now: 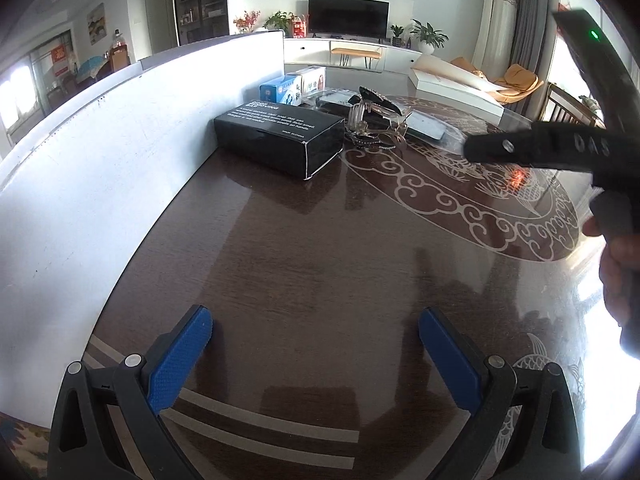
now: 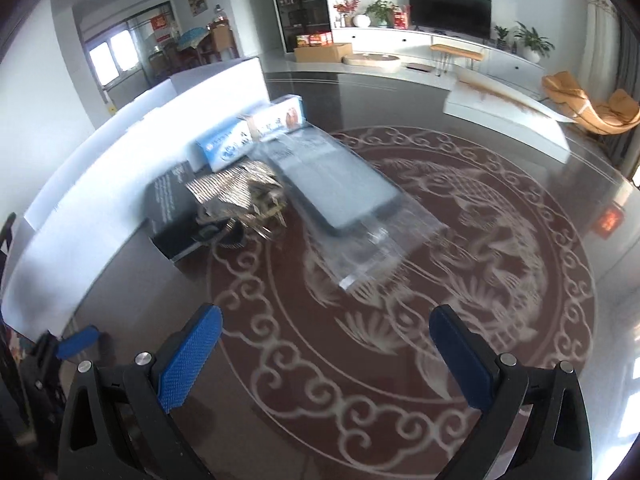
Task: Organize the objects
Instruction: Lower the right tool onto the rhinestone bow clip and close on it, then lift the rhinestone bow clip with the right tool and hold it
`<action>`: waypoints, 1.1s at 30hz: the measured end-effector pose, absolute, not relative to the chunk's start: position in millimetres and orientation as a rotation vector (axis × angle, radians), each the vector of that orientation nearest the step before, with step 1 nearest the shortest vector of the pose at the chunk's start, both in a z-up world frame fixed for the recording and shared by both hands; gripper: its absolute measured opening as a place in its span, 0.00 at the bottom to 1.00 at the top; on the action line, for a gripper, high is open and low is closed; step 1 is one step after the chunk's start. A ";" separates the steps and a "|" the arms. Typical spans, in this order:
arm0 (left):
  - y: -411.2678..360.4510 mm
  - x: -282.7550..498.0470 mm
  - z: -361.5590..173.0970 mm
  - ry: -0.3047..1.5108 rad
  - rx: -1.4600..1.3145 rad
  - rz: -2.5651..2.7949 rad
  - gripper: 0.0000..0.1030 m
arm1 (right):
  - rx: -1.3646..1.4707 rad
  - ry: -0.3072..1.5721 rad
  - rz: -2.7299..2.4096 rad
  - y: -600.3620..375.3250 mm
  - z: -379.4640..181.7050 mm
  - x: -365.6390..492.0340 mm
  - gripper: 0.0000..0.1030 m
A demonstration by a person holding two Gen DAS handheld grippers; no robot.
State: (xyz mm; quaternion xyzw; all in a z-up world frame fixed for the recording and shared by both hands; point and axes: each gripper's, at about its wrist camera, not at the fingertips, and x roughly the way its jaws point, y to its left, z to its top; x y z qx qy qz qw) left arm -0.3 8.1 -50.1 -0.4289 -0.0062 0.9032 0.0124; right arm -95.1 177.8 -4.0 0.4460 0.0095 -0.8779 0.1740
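Worktop (image 1: pixel 320 264): we are seeing bare glossy surface running from both grippers to the white board (image 1: pixel 100 184) along its left edge. Left gripper (image 1: pixel 316 344) and right gripper (image 2: pixel 326 344): jaws spread wide, holding nothing. Black box (image 1: pixel 280 136), blue box (image 2: pixel 222 148), bagged tablet (image 2: pixel 344 188) and tangled hair clips (image 1: pixel 372 120) are lying clustered beside the board.

You are in a bright living room: a dark television (image 1: pixel 348 15) on a long white cabinet (image 2: pixel 460 46), potted plants (image 1: pixel 429 35) beside it, an orange lounge chair (image 2: pixel 592 106), grey curtains (image 1: pixel 530 20), white walls and daylight from the windows (image 2: pixel 105 58)
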 end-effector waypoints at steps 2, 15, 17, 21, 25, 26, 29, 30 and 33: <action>7.4 -0.1 -49.8 -0.030 -1.331 2.815 1.00 | 1.249 -0.001 -2.461 154.6 -1.5 -109.6 1.00; 3.8 2.3 -48.0 -0.081 -1.292 2.796 1.00 | 1.357 -0.055 -2.520 117.5 -13.8 -172.3 0.49; 4.2 2.2 -48.2 -0.076 -1.295 2.797 1.00 | 1.338 0.009 -2.512 120.8 -12.1 -158.5 0.48; 4.7 2.0 -48.4 -0.066 -1.299 2.796 1.00 | 1.294 0.062 -2.519 139.6 -9.6 -118.0 0.47; 6.1 2.5 -47.8 -0.053 -1.304 2.797 1.00 | 1.247 0.067 -2.571 171.7 -9.8 -64.6 0.47; 6.5 2.0 -48.0 -0.051 -1.305 2.798 1.00 | 1.242 0.071 -2.585 180.7 -10.7 -52.5 0.47; 7.5 2.7 -47.9 -0.041 -1.310 2.799 1.00 | 1.214 0.077 -2.646 207.5 -14.7 -13.4 0.47; 7.9 2.6 -48.0 -0.037 -1.312 2.799 1.00 | 1.206 0.076 -2.667 216.1 -14.9 -2.7 0.47; 8.1 2.0 -48.3 -0.028 -1.316 2.800 1.00 | 1.198 0.065 -2.726 235.0 -14.1 22.8 0.49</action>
